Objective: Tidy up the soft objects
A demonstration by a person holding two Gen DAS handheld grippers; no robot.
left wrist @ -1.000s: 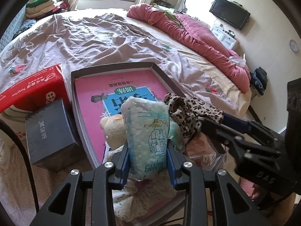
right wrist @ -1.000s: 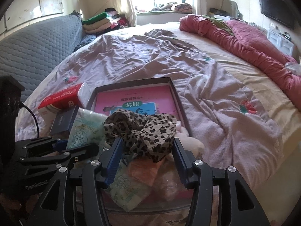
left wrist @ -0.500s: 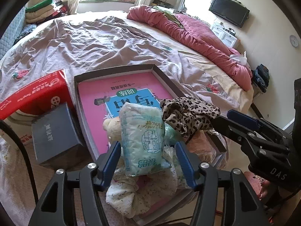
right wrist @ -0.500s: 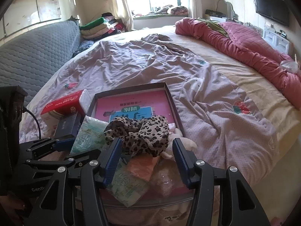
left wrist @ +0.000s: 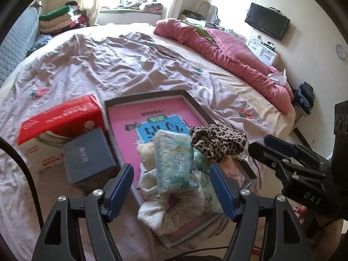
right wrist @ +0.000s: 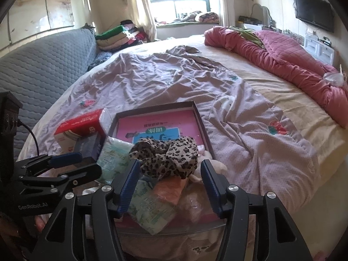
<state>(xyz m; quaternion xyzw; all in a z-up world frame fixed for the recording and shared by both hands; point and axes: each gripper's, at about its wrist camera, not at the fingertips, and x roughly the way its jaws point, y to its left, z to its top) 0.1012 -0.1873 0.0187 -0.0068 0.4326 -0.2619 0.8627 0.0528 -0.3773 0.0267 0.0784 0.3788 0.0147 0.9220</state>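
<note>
Leftmost, a red tissue box (left wrist: pixel 58 117) and a grey box (left wrist: pixel 88 155) are seen beside the shallow tray (left wrist: pixel 191 100) on the bed. The left gripper (left wrist: pixel 171 187) is spread, its jaws having just been opening, and the pale tissue pack (left wrist: pixel 174 158) is left untouched between them on the tray's soft pile. Further right, the leopard-print cloth (right wrist: pixel 167 156) is framed by the right gripper (right wrist: pixel 169 184), also just opened and clear of it.

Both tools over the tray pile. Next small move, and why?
Probably back both off. The left tool has just opened and its pads stand clear of the tissue pack; the right tool has widened off the leopard cloth. Both items rest in the tray.
</note>
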